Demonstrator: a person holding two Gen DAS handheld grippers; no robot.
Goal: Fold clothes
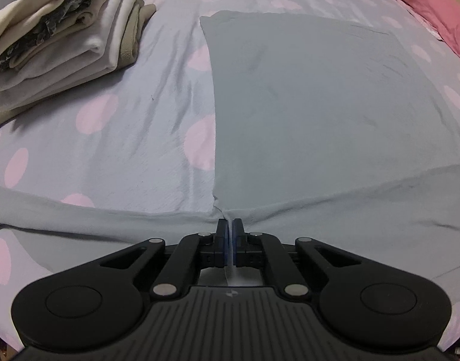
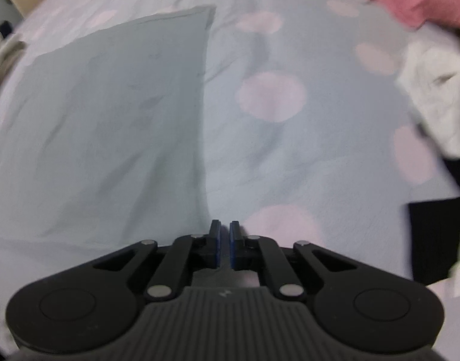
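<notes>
Left wrist | left hand-held gripper (image 1: 229,225) pinching grey garment (image 1: 320,105) | lengthwise away

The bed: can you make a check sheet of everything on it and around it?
Surface: bedsheet, pale blue, pink dots.
Job's things: grey garment spread flat.
Clutter: folded stack far left; white cloth at right.
Grippers: left gripper jaws shut on the garment's near edge; right gripper jaws nearly closed at its right edge, grip unclear.
Cables: nothing seen.
Surroundings: pink pillow at far right.
</notes>
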